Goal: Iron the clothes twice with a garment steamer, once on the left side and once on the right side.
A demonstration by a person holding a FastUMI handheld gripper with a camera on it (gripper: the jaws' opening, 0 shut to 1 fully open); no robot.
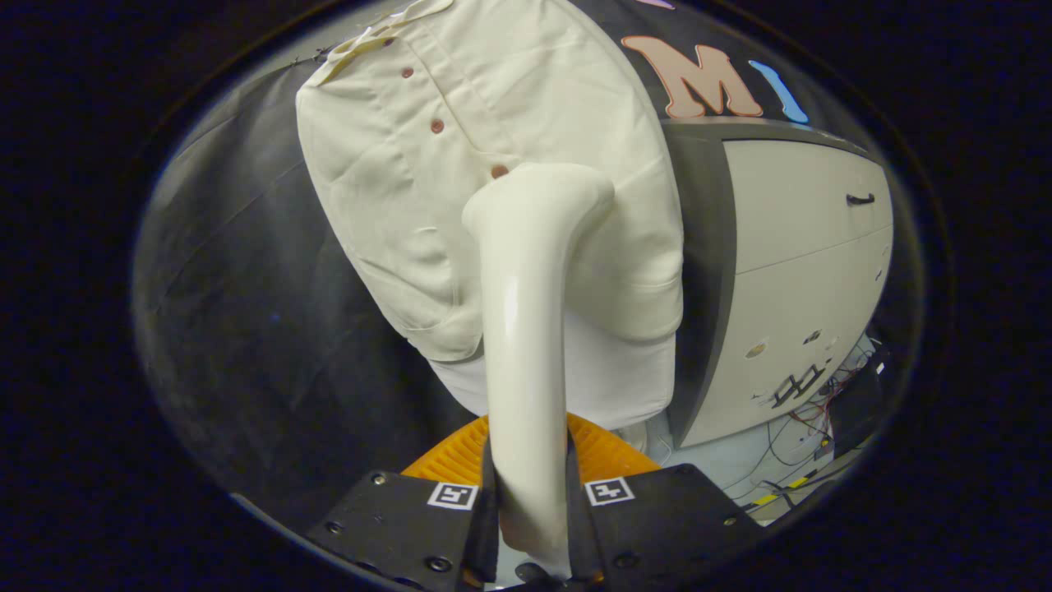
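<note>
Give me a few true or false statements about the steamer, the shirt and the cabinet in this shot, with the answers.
1. The gripper is shut on the garment steamer's handle. True.
2. The steamer head points at a cream button-up shirt. True.
3. The shirt lies folded on a table. False: it hangs in front of the dark backdrop.
4. The cabinet stands beside the shirt. True.
5. The shirt's buttons are white. False: they are reddish brown.

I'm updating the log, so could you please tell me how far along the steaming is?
Done: the gripper is shut on the steamer. In hand: its head meets the hanging shirt just below the lowest button. Left: I cannot tell whether either side's pass is finished.
</note>
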